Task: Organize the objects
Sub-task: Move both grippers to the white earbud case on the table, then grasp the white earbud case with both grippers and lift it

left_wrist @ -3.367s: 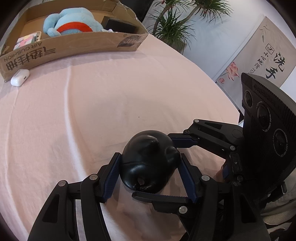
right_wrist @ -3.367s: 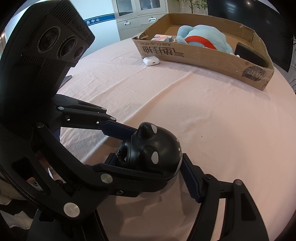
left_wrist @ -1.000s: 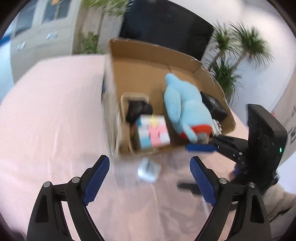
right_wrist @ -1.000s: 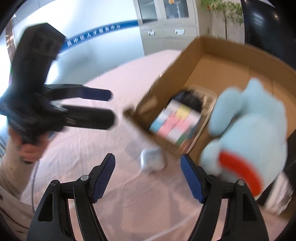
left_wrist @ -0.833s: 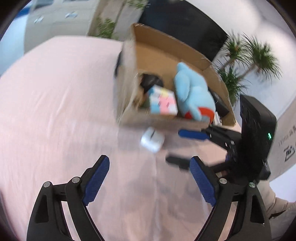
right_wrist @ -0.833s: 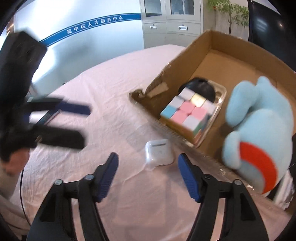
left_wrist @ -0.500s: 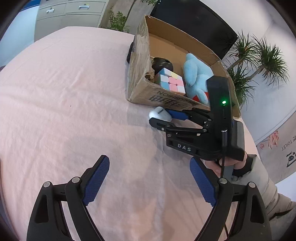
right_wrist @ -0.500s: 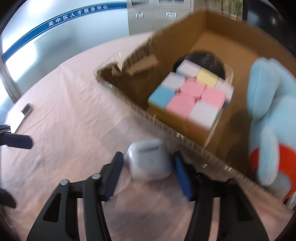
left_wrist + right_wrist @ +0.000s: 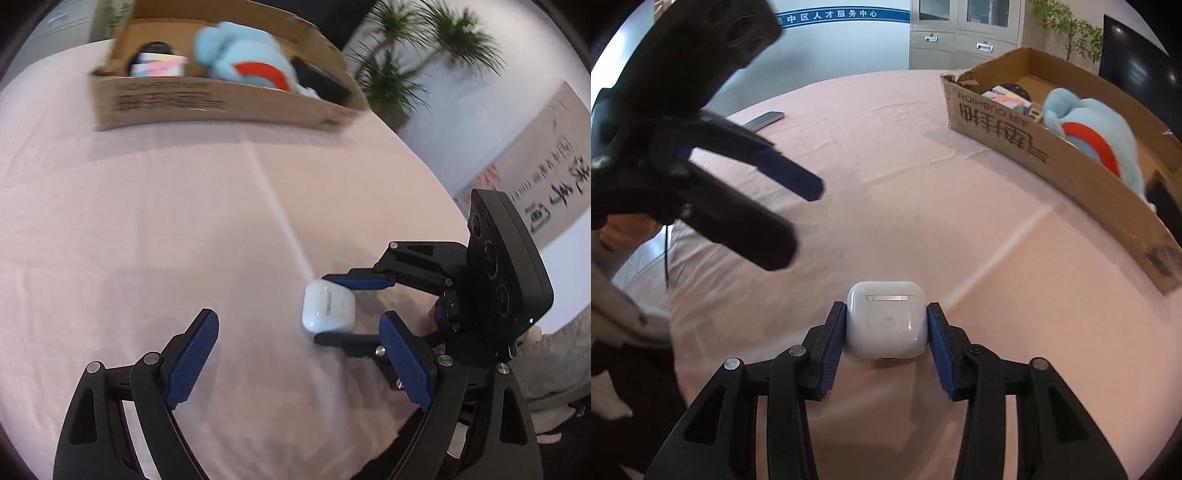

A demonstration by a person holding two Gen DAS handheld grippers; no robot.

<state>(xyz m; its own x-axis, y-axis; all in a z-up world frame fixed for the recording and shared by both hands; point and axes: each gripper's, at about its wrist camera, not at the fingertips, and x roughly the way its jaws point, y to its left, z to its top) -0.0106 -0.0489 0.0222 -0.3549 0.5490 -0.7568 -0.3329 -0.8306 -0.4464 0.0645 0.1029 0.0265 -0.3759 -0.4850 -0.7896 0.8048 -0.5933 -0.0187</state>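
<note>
My right gripper (image 9: 886, 334) is shut on a white earbud case (image 9: 886, 317) and holds it low over the pink tablecloth. It also shows in the left wrist view, where the case (image 9: 328, 306) sits between the right gripper's blue fingers (image 9: 360, 283). My left gripper (image 9: 299, 365) is open and empty, just left of the case; it appears blurred in the right wrist view (image 9: 783, 210). The cardboard box (image 9: 1052, 155) holds a blue plush toy (image 9: 1093, 125), a pastel cube (image 9: 1004, 98) and a black object (image 9: 1015, 88).
The round table wears a pink cloth (image 9: 147, 221). A dark phone (image 9: 764, 120) lies near the far left edge. Potted plants (image 9: 402, 74) and a wall banner (image 9: 546, 184) stand beyond the table. Cabinets (image 9: 964, 37) line the back wall.
My right gripper has closed on the earbud case beside the box and carried it away toward the near side of the table. My left gripper has swung round to face it, still open.
</note>
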